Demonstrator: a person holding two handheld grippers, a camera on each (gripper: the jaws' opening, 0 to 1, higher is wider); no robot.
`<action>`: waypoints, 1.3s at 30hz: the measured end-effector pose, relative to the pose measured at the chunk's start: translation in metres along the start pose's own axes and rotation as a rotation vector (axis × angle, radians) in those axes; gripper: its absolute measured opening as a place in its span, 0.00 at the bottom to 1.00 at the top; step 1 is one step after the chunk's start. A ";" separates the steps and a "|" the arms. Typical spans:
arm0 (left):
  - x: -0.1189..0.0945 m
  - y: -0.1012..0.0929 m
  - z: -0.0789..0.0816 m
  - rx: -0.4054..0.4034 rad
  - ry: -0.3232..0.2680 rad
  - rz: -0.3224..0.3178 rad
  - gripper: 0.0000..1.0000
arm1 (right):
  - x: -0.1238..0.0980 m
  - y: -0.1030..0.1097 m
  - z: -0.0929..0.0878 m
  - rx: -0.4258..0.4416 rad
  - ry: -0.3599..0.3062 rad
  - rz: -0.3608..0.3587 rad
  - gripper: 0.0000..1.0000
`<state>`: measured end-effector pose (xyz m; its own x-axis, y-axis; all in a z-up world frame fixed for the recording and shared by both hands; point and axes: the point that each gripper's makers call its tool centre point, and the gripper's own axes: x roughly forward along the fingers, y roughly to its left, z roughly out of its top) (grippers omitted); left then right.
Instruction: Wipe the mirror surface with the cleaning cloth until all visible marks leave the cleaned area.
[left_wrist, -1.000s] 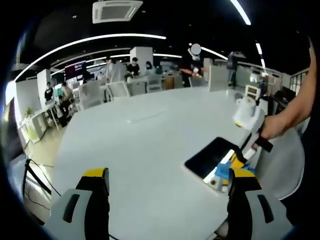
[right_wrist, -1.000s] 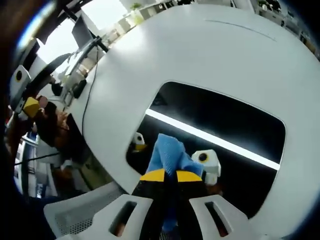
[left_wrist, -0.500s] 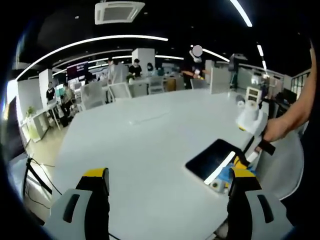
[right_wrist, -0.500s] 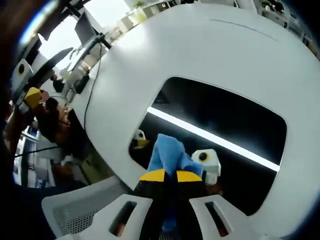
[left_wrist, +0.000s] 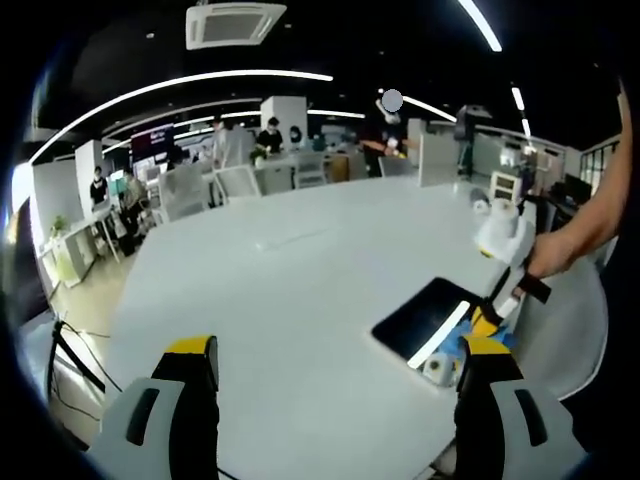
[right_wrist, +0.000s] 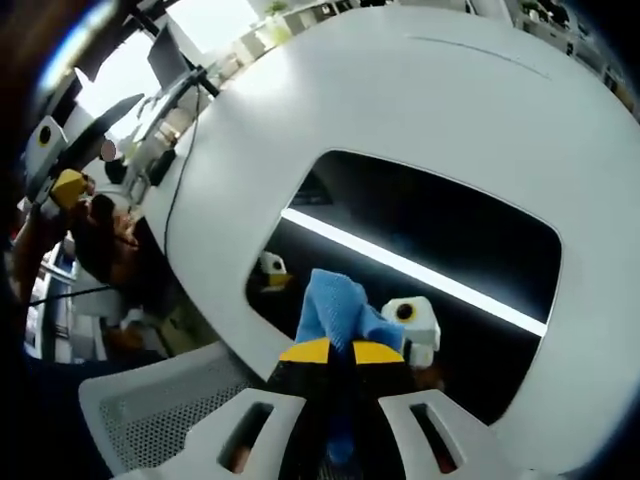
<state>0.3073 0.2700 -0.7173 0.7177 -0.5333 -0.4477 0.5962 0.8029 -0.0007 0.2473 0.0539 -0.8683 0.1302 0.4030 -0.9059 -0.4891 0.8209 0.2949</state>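
Mirror (right_wrist: 430, 250) flat on table (right_wrist: 400, 90); cloth (right_wrist: 335, 315) on mirror's near edge.

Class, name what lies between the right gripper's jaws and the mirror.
In the right gripper view, the blue cloth, clamped in the right gripper, lies against the mirror.

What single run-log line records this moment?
right gripper: shut on blue cloth | cloth on mirror | left gripper: open, idle above white table
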 end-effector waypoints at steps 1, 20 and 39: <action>0.000 0.000 0.000 -0.001 0.002 0.000 0.99 | 0.000 -0.001 0.000 0.002 0.001 0.000 0.00; 0.001 0.000 0.000 0.005 -0.001 -0.001 0.99 | -0.005 -0.011 -0.005 0.008 0.029 -0.012 0.00; 0.000 0.001 -0.006 -0.011 0.004 0.005 0.99 | -0.004 -0.015 0.001 -0.004 0.038 -0.032 0.00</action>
<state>0.3050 0.2723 -0.7228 0.7192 -0.5283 -0.4513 0.5885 0.8085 -0.0086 0.2553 0.0401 -0.8688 0.1131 0.3606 -0.9258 -0.4886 0.8316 0.2643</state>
